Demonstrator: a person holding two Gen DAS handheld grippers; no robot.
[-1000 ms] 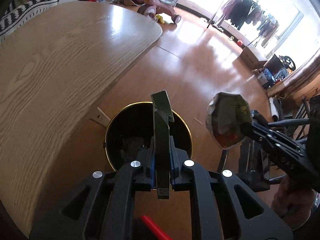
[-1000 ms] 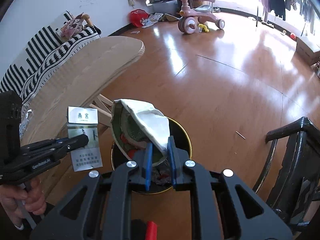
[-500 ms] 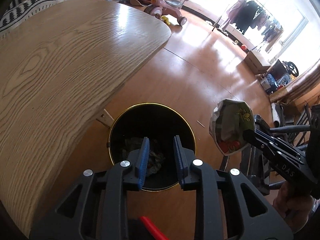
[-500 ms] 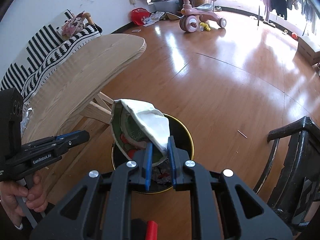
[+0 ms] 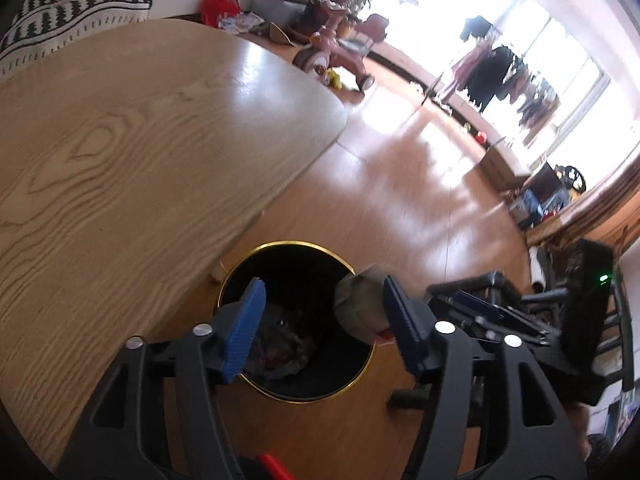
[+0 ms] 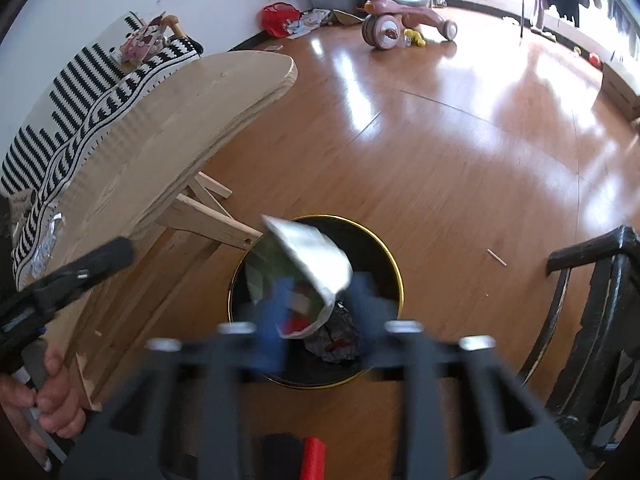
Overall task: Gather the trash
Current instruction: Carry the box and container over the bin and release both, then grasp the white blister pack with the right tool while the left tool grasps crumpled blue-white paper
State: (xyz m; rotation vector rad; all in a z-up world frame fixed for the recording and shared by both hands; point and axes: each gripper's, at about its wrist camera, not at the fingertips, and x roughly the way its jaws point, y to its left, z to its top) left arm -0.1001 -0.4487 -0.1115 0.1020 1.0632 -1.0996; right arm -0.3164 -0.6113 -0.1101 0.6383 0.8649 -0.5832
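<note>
a: right wrist view: the crumpled wrapper (image 6: 308, 264) sits between the blurred fingers of my right gripper (image 6: 316, 312), directly over the black bin (image 6: 394, 280) with the gold rim. the jaws look spread with the wrapper loose between them, so i judge this is the drop.

b: and your other side?

a: my left gripper (image 5: 324, 324) is spread wide and holds nothing, hanging above the same bin by the edge of the bench (image 5: 160, 140). other rubbish (image 5: 280, 352) already lies at the bottom.

b: next move?

a: let the wrapper fall clear, then go for more trash. a scrap of foil (image 6: 44, 248) lies on the bench's far end, and a small stick (image 6: 497, 258) on the floor.

b: any writing?

a: none i can read; the wrapper's print is blurred.
</note>
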